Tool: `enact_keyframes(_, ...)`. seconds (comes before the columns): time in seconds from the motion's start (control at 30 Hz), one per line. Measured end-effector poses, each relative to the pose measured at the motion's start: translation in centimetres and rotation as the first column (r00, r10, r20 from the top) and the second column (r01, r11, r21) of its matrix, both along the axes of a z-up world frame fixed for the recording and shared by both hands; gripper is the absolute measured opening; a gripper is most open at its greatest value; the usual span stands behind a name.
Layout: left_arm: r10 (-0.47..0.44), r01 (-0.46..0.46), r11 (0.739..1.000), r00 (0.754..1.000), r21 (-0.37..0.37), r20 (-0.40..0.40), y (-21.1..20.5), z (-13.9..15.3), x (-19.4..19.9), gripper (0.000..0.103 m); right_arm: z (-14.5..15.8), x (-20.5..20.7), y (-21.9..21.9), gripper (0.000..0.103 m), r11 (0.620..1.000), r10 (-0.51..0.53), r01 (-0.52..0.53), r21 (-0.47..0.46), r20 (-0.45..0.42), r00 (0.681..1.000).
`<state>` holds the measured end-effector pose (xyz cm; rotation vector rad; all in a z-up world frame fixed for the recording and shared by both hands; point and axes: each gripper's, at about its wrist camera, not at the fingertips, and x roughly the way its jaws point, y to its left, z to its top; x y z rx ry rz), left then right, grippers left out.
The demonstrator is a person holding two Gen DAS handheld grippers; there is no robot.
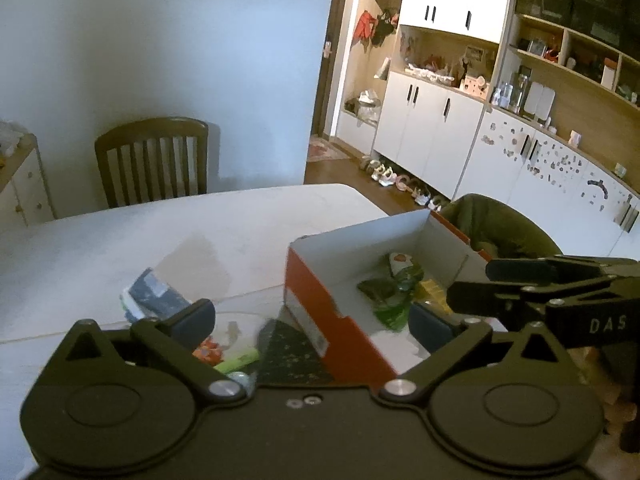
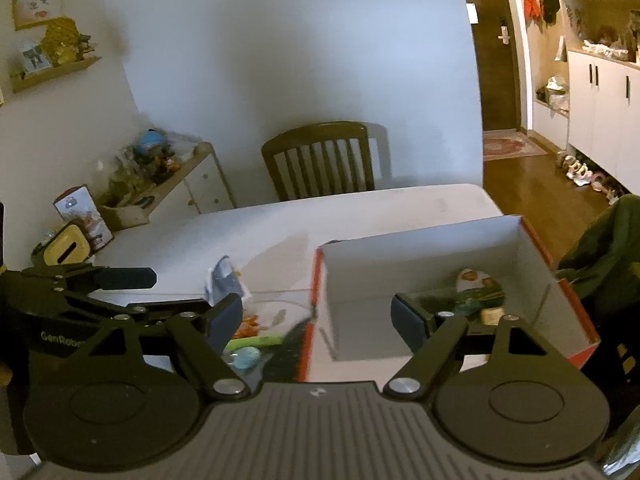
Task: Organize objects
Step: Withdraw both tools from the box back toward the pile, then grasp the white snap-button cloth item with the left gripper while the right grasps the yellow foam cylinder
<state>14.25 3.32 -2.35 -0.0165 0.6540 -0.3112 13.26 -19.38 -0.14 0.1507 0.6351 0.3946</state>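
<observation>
Both grippers hang spread wide, nothing between jaws. Left gripper [image 1: 312, 320] sits over gap between box [image 1: 316, 312] and loose pile [image 1: 224, 352] on tabletop [image 1: 120, 240]. Pile lies low-left of box, so left gripper looks nearer. Right gripper [image 2: 318, 316] straddles box's left wall. Green stick [image 2: 252, 342] lies roughly crosswise, tilted a bit.

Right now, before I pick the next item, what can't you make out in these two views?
- Items beside the box on its left: in both views, gripper fingers and body cover most of the pile.
- Box contents: left view, the near wall and right finger hide the near floor; labels too blurred to read.
- Box's right side: right view, partly behind the right gripper.
</observation>
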Motion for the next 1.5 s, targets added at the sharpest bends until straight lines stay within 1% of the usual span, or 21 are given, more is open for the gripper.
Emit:
enact_keyframes(0.13,0.015,-0.016,1.0,0.999,0.014,0.03,2.1,-0.4,-1.0,0.103,0.0,-0.5,2.0,0.084,1.0,0.026,-0.026,0.002,0.003,1.0)
enact_keyframes(0.27,0.037,-0.038,0.999,0.999,0.017,0.033,4.7,-1.1,-1.4,0.103,-0.3,-0.7,4.0,0.085,0.999,0.04,-0.04,-0.007,-0.001,0.999)
enact_keyframes(0.37,0.072,-0.073,0.997,0.997,0.029,0.022,7.0,-1.7,-1.4,0.103,-0.5,-0.8,5.7,0.085,0.998,0.055,-0.055,-0.013,-0.003,0.998)
enact_keyframes(0.47,0.121,-0.121,0.992,0.993,0.025,-0.002,9.7,-2.4,-1.0,0.103,-0.9,-0.8,7.3,0.085,0.998,0.062,-0.063,-0.022,-0.006,0.998)
enact_keyframes(0.53,0.169,-0.169,0.985,0.985,0.02,-0.016,11.7,-2.9,-0.6,0.103,-1.3,-0.7,8.3,0.086,0.997,0.068,-0.068,-0.029,-0.014,0.998)
enact_keyframes(0.67,0.257,-0.26,0.965,0.964,-0.028,-0.065,15.5,-4.0,0.4,0.103,-2.1,-0.7,10.3,0.085,0.996,0.071,-0.073,-0.052,-0.027,0.997)
enact_keyframes(0.77,0.291,-0.292,0.957,0.954,-0.006,-0.068,17.4,-5.1,1.0,0.103,-2.9,-0.5,11.9,0.085,0.994,0.078,-0.081,-0.069,-0.043,0.996)
enact_keyframes(0.9,0.326,-0.324,0.945,0.941,0.035,-0.088,19.4,-7.0,2.0,0.103,-4.4,-0.5,14.2,0.085,0.987,0.114,-0.122,-0.108,-0.076,0.99)
enact_keyframes(0.93,0.334,-0.332,0.942,0.937,0.038,-0.106,20.0,-7.6,2.3,0.103,-4.9,-0.6,14.8,0.085,0.983,0.13,-0.141,-0.119,-0.09,0.987)
enact_keyframes(1.0,0.352,-0.355,0.935,0.92,0.017,-0.173,21.1,-8.9,3.0,0.103,-6.0,-0.7,15.9,0.086,0.974,0.162,-0.178,-0.144,-0.119,0.98)
enact_keyframes(1.03,0.36,-0.363,0.931,0.913,0.015,-0.191,21.6,-9.5,3.3,0.103,-6.6,-0.8,16.6,0.086,0.968,0.177,-0.199,-0.155,-0.14,0.974)
enact_keyframes(1.13,0.373,-0.37,0.927,0.905,0.055,-0.202,22.1,-11.0,3.8,0.103,-8.6,-1.2,18.0,0.085,0.948,0.232,-0.268,-0.172,-0.204,0.951)
enact_keyframes(1.23,0.37,-0.362,0.929,0.907,0.075,-0.202,22.3,-11.9,4.3,0.103,-10.5,-2.0,19.7,0.085,0.919,0.285,-0.339,-0.201,-0.253,0.924)
enact_keyframes(1.3,0.361,-0.352,0.932,0.909,0.081,-0.209,22.3,-12.4,4.6,0.102,-11.4,-2.5,20.5,0.086,0.902,0.322,-0.382,-0.204,-0.273,0.906)
enact_keyframes(1.4,0.358,-0.352,0.933,0.901,0.071,-0.244,22.5,-13.4,5.3,0.1,-12.6,-2.8,21.6,0.086,0.88,0.352,-0.425,-0.212,-0.309,0.883)
enact_keyframes(1.5,0.362,-0.351,0.932,0.902,0.091,-0.234,22.4,-13.8,5.7,0.099,-13.4,-3.0,22.4,0.085,0.86,0.372,-0.459,-0.223,-0.34,0.864)
